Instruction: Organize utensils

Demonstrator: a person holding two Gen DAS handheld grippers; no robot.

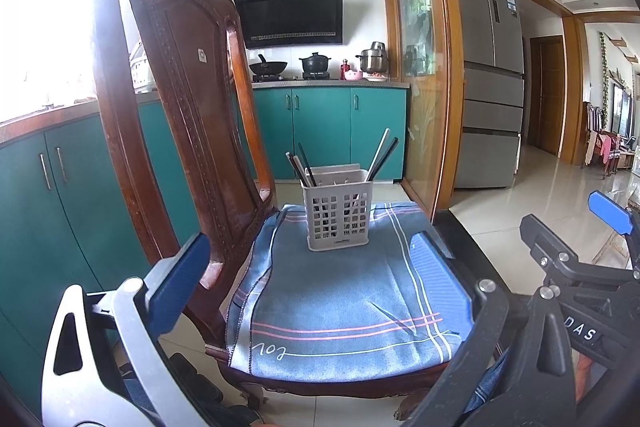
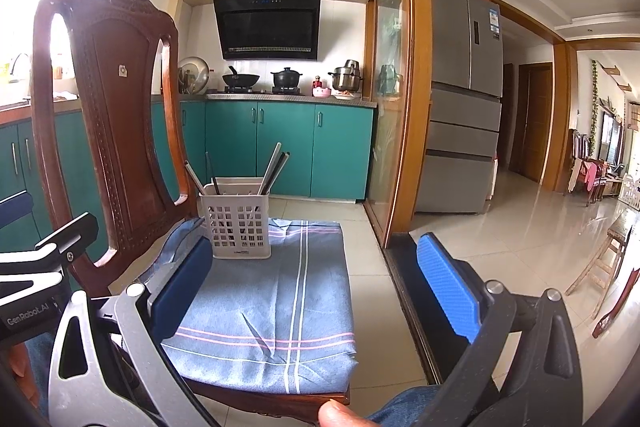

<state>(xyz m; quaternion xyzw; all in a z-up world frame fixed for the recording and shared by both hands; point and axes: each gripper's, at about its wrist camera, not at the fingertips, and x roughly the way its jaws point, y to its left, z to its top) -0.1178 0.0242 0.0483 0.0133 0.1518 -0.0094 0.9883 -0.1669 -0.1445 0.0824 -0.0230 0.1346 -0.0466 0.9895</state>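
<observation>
The utensil basket (image 1: 338, 209) stands upright on the blue cloth (image 1: 340, 303) covering the chair (image 1: 188, 115) seat, chopsticks (image 1: 382, 155) leaning inside. Left claw (image 1: 310, 283) and right claw (image 2: 320, 279) both hover near it, jaws apart, holding nothing.

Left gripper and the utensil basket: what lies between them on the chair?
Only the blue striped cloth on the chair seat lies between the open left gripper and the utensil basket; the left wrist view shows nothing else on that stretch.
</observation>
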